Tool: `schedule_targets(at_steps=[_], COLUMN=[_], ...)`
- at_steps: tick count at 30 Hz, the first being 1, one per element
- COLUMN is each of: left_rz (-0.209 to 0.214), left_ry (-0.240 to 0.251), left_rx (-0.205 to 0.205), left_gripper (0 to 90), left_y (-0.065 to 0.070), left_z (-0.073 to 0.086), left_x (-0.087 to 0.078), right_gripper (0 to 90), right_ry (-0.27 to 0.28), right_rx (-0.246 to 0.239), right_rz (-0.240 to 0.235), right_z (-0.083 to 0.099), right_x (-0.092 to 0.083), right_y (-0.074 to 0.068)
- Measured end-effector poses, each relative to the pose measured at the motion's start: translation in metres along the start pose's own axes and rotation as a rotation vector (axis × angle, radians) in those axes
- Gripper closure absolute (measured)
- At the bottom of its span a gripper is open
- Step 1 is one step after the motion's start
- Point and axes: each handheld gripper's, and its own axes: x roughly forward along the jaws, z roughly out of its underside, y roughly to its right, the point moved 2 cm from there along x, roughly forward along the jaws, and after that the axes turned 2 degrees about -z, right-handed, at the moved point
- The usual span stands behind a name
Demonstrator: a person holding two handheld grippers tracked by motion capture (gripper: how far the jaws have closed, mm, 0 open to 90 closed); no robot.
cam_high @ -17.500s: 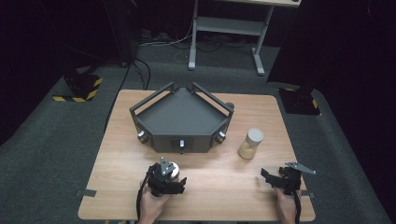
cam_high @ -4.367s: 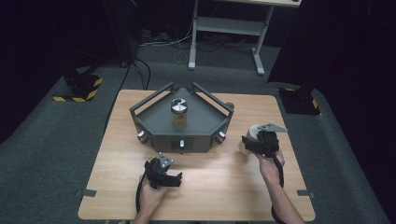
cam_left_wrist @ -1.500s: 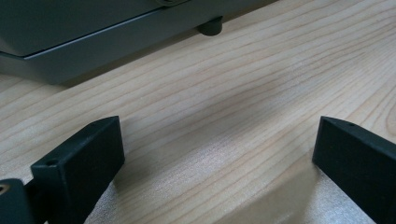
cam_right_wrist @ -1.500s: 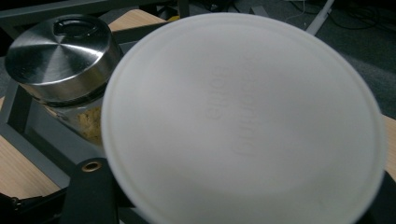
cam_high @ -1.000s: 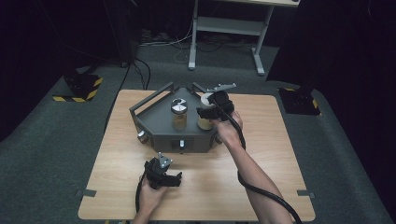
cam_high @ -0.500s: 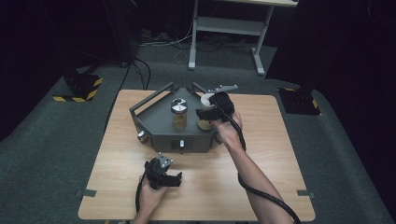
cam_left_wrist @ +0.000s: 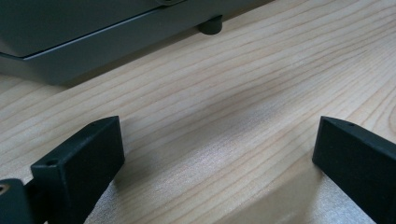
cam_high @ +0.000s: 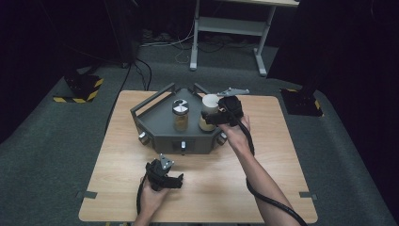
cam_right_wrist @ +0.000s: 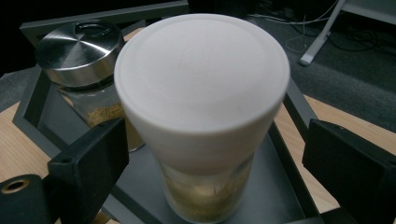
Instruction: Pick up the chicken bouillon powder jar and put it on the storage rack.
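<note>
Standing upright in my grey tray, toward its 3 o'clock side, is the white-capped jar, pale grains showing through its glass. My right gripper sits at the jar's 3 o'clock in the high view. Its jaws have just been opening; in the right gripper view the jar stands between them with clear gaps on both sides, so the pads no longer press on it. Released, then, not held.

Second jar, the one with the steel lid, stands just beside the first at its 9 o'clock, also inside the tray; I cannot tell whether they touch. In the right gripper view it shows at about 10 o'clock behind the white cap.

The tray sits on the far half of the wooden table, around 12 o'clock from my seat.

My left gripper rests low near the table's front edge, about 7 o'clock from the tray and well apart from both jars. In the left gripper view its jaws stand wide over bare wood, holding nothing, with the tray's wall at 11 o'clock.
</note>
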Motion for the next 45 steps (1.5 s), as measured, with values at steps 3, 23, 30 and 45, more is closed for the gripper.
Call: schedule_targets(at_steps=[3, 23, 30, 45], left_rz=[0.0, 0.002, 0.001, 0.001], left_ry=[0.0, -0.003, -0.001, -0.003], left_rx=[0.0, 0.002, 0.001, 0.002], left_gripper=[2.0, 2.0, 2.0, 2.0], left_y=[0.0, 0.0, 0.0, 0.0], left_z=[0.0, 0.0, 0.0, 0.0], left_x=[0.0, 0.0, 0.0, 0.0], right_gripper=[6.2, 4.9, 4.9, 5.0], right_ry=[0.012, 0.088, 0.086, 0.054], right_rx=[-0.004, 0.023, 0.038, 0.124], right_rz=[0.002, 0.017, 0.041, 0.099], right_z=[0.007, 0.077, 0.101, 0.164], right_x=[-0.006, -0.049, -0.061, -0.068], right_y=[0.002, 0.021, 0.024, 0.036])
